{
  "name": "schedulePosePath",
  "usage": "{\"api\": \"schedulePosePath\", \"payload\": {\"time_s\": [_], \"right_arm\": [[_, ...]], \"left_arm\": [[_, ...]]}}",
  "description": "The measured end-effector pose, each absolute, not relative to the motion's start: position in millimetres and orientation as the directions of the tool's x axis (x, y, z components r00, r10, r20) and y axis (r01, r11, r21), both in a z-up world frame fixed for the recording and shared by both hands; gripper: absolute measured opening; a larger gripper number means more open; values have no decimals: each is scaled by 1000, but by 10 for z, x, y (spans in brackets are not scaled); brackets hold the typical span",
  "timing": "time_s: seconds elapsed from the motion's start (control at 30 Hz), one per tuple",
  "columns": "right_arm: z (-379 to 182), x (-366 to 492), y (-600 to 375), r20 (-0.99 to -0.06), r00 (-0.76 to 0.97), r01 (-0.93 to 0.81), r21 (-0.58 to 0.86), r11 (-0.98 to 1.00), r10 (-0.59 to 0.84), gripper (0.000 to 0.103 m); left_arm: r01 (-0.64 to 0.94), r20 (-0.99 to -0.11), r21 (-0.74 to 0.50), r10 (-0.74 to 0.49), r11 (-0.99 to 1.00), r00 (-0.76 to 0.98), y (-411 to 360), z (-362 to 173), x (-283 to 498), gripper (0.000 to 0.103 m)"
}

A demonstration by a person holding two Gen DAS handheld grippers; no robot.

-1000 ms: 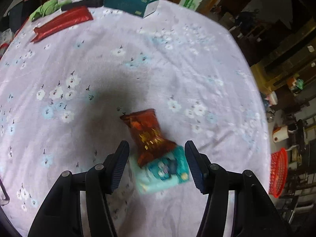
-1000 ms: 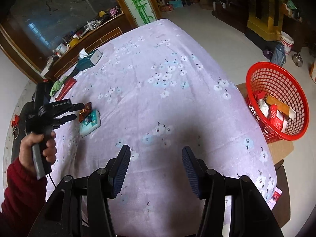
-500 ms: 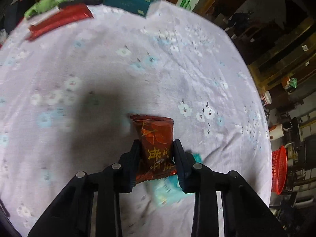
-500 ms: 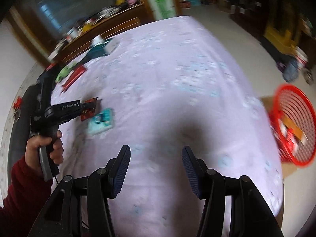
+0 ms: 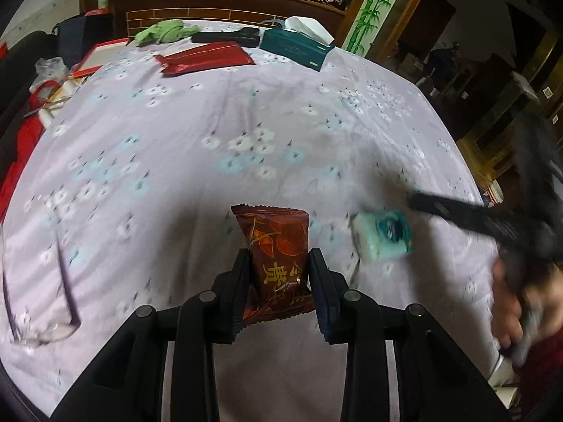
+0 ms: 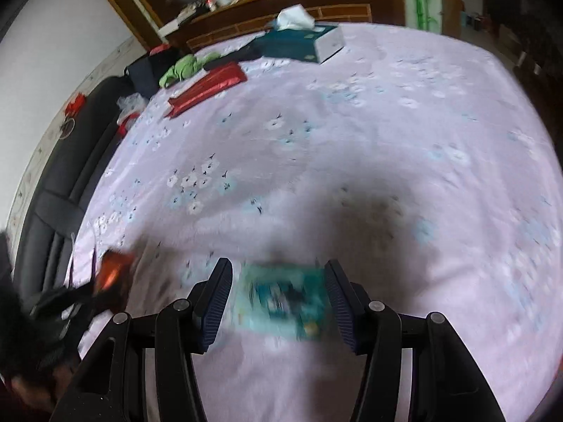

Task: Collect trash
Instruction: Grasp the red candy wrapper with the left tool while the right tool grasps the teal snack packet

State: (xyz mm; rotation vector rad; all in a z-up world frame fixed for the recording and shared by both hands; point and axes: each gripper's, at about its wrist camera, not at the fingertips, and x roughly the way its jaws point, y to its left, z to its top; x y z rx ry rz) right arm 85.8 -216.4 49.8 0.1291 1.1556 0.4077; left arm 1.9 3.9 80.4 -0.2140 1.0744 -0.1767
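My left gripper (image 5: 278,263) is shut on a dark red snack wrapper (image 5: 276,256) with gold lettering, held above the lilac flowered tablecloth (image 5: 211,133). A teal tissue packet (image 5: 383,235) lies on the cloth to its right, with the blurred right gripper (image 5: 415,198) reaching toward it. In the right wrist view the teal packet (image 6: 285,299) sits blurred between the spread fingers of my right gripper (image 6: 278,290), which is open. The left gripper with the red wrapper (image 6: 114,269) shows at the lower left there.
At the far edge lie a teal tissue box (image 5: 297,44), a long red packet (image 5: 207,58), a green cloth (image 5: 165,31) and a black case (image 5: 225,37). Glasses (image 5: 42,316) rest near the left front. A dark sofa (image 6: 59,183) borders the table's left.
My left gripper closed on the red wrapper and lifted it off the teal packet. My right gripper swung left from the basket side and now brackets the teal packet.
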Motion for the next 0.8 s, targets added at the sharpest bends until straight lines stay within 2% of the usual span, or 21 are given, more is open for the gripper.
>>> {"api": "schedulePosePath", "payload": {"time_s": [0.17,0.43,0.53,0.63,0.8], "right_arm": [[225,991,-2119,-895,276,-249,285,926,350,58],[213,492,-2123,-883,128,-301,400,866,452,58],[261,309,-1998,-894,138,-371,353,859,427,58],[284,264,-1859,-916,210,-426,230,875,343,60],[182,381,-1812,-917,211,-375,244,894,339,61]], "left_arm": [[34,-847,-266,-250,963,469,128,818,-132,31],[34,-838,-286,-267,958,476,217,827,-169,31],[38,-836,-287,-269,957,479,224,836,-164,31],[46,-836,-275,-262,960,481,205,836,-135,31],[52,-837,-265,-257,963,483,180,843,-151,31]]}}
